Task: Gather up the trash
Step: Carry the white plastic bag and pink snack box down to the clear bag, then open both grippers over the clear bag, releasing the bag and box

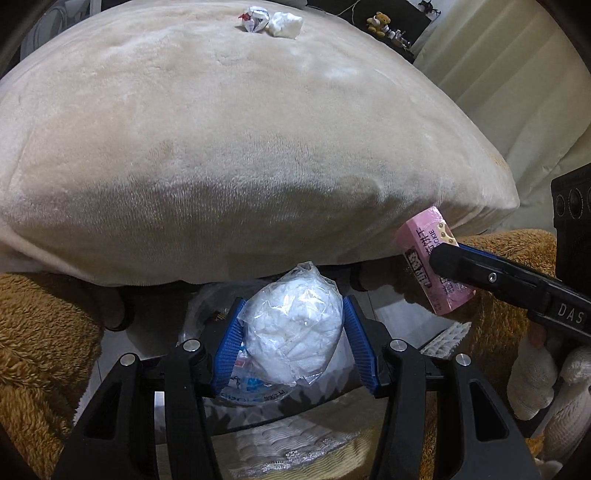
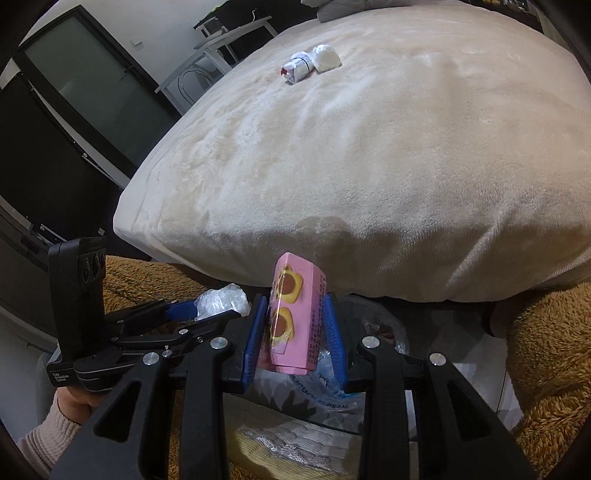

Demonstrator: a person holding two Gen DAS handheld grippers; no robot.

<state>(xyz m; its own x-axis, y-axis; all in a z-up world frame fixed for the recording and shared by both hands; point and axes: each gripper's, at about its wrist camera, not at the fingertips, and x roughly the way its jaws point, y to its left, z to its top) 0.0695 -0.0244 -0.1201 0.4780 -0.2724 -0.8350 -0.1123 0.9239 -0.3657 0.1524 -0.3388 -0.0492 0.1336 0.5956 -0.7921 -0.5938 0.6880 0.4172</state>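
Note:
My left gripper [image 1: 293, 332] is shut on a clear plastic bag stuffed with white tissue [image 1: 295, 328], its blue pads [image 1: 229, 347] pressing both sides. The same bundle [image 2: 221, 301] shows at the left in the right wrist view. A pink cookie box [image 2: 293, 317] stands between the blue pads of my right gripper [image 2: 295, 328], which is shut on it; the box [image 1: 432, 258] also appears at the right of the left wrist view. Far back on the beige blanket [image 1: 240, 140] lie a crumpled printed wrapper [image 1: 253, 18] and a white tissue ball [image 1: 284, 23], also wrapper [image 2: 300, 67] and ball [image 2: 326, 58].
Under both grippers lies a clear plastic bag with blue print [image 2: 328, 391] on a patterned surface. Brown fuzzy fabric [image 1: 40, 332] flanks both sides. A dark cabinet with glass door [image 2: 85, 96] and a metal rack [image 2: 221, 40] stand at the left of the bed.

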